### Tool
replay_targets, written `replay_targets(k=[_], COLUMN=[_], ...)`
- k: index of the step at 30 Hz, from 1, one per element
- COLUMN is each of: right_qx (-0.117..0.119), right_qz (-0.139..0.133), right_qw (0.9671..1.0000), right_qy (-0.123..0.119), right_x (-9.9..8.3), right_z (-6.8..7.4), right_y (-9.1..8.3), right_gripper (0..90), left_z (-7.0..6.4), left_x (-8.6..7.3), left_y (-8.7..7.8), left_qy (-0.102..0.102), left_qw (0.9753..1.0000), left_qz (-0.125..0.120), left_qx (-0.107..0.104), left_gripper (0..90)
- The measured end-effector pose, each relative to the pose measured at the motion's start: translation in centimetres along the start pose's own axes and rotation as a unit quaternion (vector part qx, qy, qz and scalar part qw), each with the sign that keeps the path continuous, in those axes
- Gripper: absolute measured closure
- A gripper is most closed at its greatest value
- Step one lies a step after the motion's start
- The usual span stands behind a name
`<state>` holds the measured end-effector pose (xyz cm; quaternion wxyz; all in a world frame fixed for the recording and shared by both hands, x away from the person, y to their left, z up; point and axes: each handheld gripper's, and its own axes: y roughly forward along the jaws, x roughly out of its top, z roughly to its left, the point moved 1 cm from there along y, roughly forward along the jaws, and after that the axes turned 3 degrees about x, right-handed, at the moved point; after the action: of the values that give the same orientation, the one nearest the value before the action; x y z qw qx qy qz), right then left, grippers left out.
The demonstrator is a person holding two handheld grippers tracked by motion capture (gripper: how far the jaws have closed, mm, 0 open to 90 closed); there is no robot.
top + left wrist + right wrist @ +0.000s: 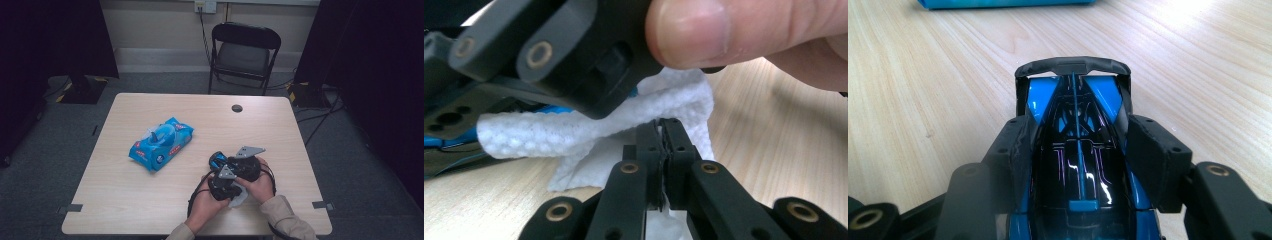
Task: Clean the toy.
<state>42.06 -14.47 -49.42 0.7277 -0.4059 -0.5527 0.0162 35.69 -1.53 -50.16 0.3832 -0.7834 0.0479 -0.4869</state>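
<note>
**Q:** Near the front edge of the pale wooden table (150, 200), what are the two hands doing?

**A:** Both hands meet just right of centre, each holding a black two-jaw gripper. The right gripper (1078, 165) has its jaws closed against the sides of a small glossy blue-and-black toy racing car (1075, 150). From the high view the car (218, 160) pokes out of the cluster of hands toward the far left.

**Q:** And the left gripper?

**A:** The left gripper (661, 150) has its jaws pressed nearly together, pinching a crumpled white textured wipe (574, 132). The wipe bunches up around the jaw tips and spreads under the black body of the other gripper, which looms at the upper left of the left gripper view. A thumb (694, 30) rests on that body, just above the wipe. In the high view a bit of the wipe (240, 197) shows between the two hands, lying on the table.

**Q:** Is the wipe touching the car?

**A:** It lies right beside the car's gripper, but I cannot tell whether it touches the car itself.

**Q:** Anything else on the table?

**A:** A soft blue plastic pack of wet wipes (161, 143) lies left of centre, well apart from the hands, with its flap raised. Beyond the table stands a black folding chair (245, 52).
</note>
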Motion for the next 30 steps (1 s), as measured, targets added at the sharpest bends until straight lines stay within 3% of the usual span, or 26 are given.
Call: replay_targets(k=[11, 15, 30], right_qx=[0.0, -0.002, -0.001], right_qz=[0.003, 0.003, -0.026], right_qw=[1.0, 1.0, 0.9996], right_qy=[0.0, 0.003, 0.014], right_x=[0.0, 0.0, 0.2], right_z=[0.0, -0.1, -1.2], right_y=[-0.1, -0.3, -3.4], right_gripper=[43.8, 39.8, 39.2], left_z=[0.1, 0.3, 0.8], left_x=[0.3, 0.2, 0.9], left_y=[-0.8, -0.9, -2.2], left_qy=[0.002, 0.0, 0.002], left_qw=[1.0, 1.0, 0.9998], left_qz=[-0.004, -0.004, -0.01], left_qx=[0.004, 0.005, 0.015], left_gripper=[88.2, 88.2, 88.1])
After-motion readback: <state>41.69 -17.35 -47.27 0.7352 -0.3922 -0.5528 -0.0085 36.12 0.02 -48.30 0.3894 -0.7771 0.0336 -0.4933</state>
